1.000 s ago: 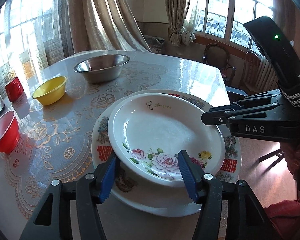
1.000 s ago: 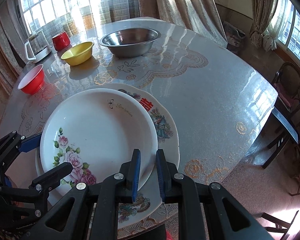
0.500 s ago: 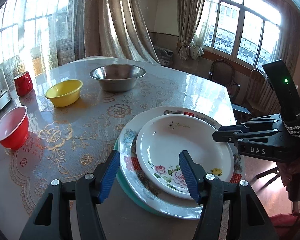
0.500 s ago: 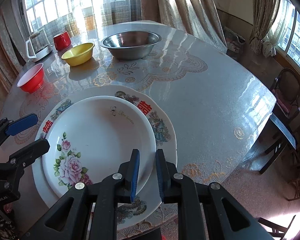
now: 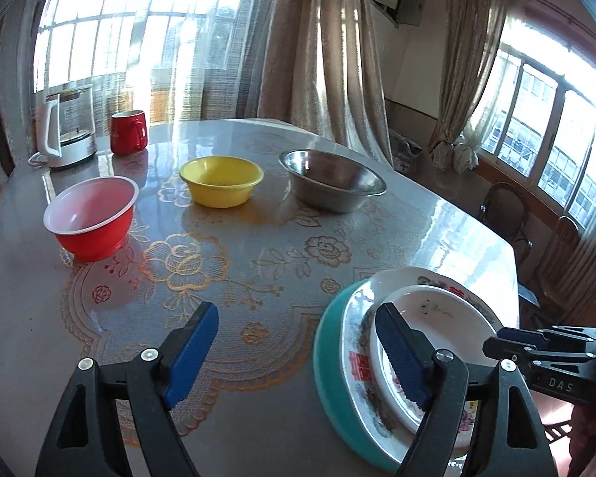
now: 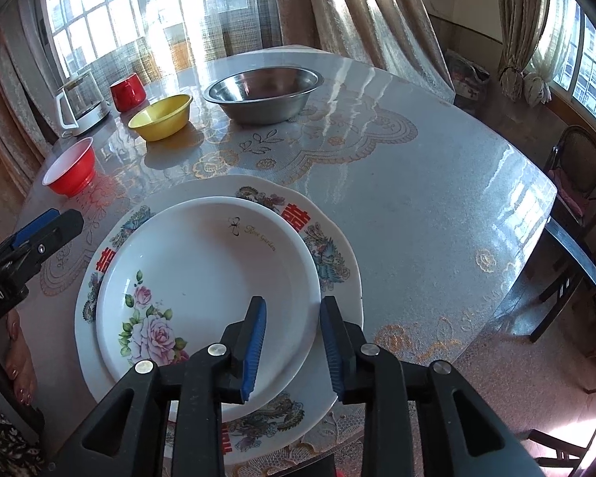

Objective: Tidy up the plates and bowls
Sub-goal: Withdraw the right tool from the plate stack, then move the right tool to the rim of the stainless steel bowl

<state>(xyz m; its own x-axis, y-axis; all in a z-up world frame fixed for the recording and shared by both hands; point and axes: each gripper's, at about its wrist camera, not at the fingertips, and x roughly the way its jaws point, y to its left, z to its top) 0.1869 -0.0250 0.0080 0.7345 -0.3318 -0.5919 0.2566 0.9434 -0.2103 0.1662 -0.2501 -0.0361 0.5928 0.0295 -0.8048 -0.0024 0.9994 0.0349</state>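
Your right gripper [image 6: 292,348] has just been opening; its jaws are straddling the rim of the rose plate [image 6: 202,278], pads apart from it. That plate is sitting on the patterned plate [image 6: 329,262], itself stacked on a teal plate [image 5: 329,361]. Your left gripper [image 5: 298,353] has also been opening, wide, nothing between its fingers.

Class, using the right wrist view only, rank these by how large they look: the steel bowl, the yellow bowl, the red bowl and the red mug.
1. Steel bowl, clearly the largest.
2. Yellow bowl.
3. Red bowl.
4. Red mug, smallest, though it stands farthest from the camera, so the mug and red bowl are hard to separate.
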